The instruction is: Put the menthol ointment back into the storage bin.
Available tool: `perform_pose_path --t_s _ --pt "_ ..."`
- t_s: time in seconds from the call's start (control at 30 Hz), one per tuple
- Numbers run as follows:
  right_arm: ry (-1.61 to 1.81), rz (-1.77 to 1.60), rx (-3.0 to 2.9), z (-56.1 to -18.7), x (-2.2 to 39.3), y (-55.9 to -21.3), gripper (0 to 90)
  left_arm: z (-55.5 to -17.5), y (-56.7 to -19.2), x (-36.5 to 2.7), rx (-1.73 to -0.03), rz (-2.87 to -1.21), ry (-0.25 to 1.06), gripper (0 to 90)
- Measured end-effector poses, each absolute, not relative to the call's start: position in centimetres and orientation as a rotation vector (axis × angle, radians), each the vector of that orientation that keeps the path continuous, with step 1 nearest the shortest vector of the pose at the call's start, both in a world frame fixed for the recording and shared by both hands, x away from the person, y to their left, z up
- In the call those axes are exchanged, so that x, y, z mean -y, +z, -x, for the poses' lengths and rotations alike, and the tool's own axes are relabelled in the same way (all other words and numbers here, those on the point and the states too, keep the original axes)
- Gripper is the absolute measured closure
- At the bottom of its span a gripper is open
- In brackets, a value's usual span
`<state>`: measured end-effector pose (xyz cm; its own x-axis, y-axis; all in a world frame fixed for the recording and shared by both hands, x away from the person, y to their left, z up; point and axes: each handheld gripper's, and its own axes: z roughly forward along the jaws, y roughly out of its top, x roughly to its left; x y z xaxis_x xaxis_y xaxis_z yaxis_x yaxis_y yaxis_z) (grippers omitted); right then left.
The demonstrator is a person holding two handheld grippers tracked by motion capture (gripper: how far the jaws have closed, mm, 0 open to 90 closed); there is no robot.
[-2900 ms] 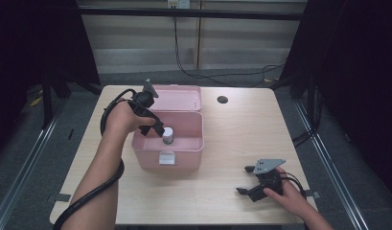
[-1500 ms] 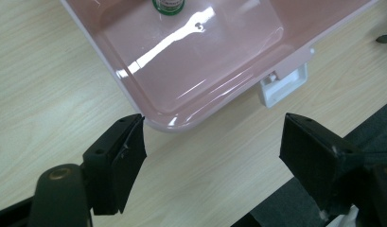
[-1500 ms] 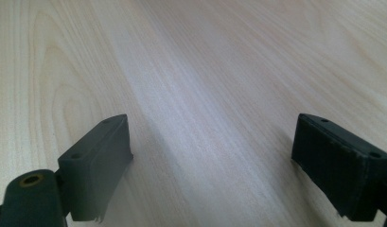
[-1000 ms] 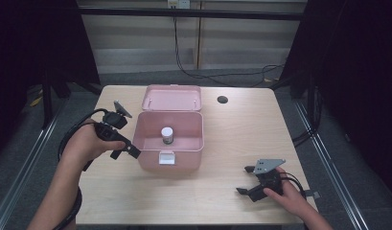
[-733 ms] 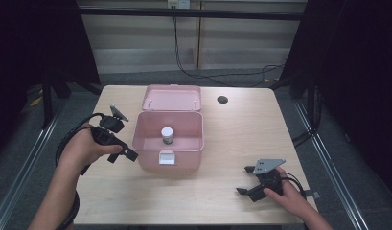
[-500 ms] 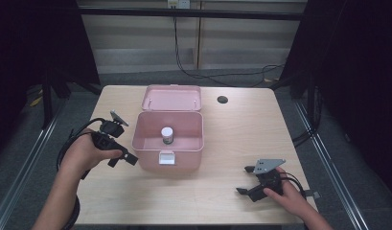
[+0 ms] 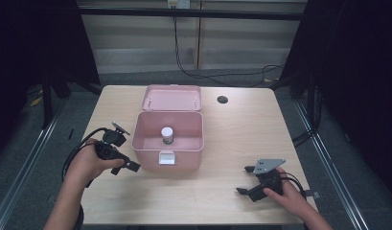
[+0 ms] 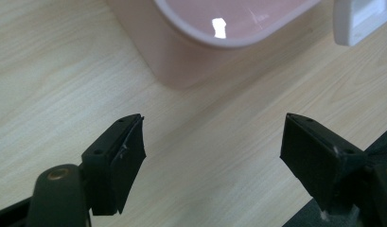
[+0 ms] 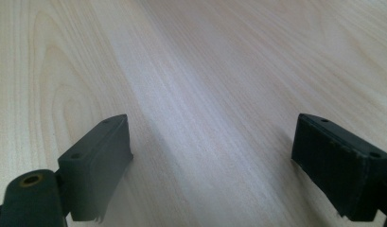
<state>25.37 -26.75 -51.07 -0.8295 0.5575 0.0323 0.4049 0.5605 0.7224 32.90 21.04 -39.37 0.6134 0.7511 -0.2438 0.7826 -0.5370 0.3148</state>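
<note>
An open pink box (image 7: 148, 143) stands mid-table with its lid (image 7: 172, 97) folded back. A small jar with a white cap (image 7: 167, 134) stands upright inside it. My left gripper (image 7: 126, 167) is low over the table beside the box's front left corner, open and holding nothing. In the left gripper view its jaws (image 8: 212, 156) stand wide apart over bare wood, with the box's rounded corner (image 8: 191, 52) and white latch (image 8: 361, 19) just ahead. My right gripper (image 7: 245, 179) rests at the front right, open and holding nothing, its jaws (image 9: 212, 161) over plain tabletop.
A dark round hole (image 7: 222, 99) sits in the table (image 7: 241, 134) behind and right of the box. A cable trails from each gripper. Dark curtains and metal rails flank the table.
My left gripper has come out of the box, leaving the jar inside, and has moved left and down to the table beside the box's front left corner. The right hand has stayed put.
</note>
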Motion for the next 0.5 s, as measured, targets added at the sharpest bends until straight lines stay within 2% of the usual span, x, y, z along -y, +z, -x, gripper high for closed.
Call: perform_pose_path --t_s 0.5 --pt "1.124 -0.81 -2.593 -25.4 26.8 -51.1 12.2 -32.4 -42.8 -21.9 -1.224 -2.39 -0.114 21.6"
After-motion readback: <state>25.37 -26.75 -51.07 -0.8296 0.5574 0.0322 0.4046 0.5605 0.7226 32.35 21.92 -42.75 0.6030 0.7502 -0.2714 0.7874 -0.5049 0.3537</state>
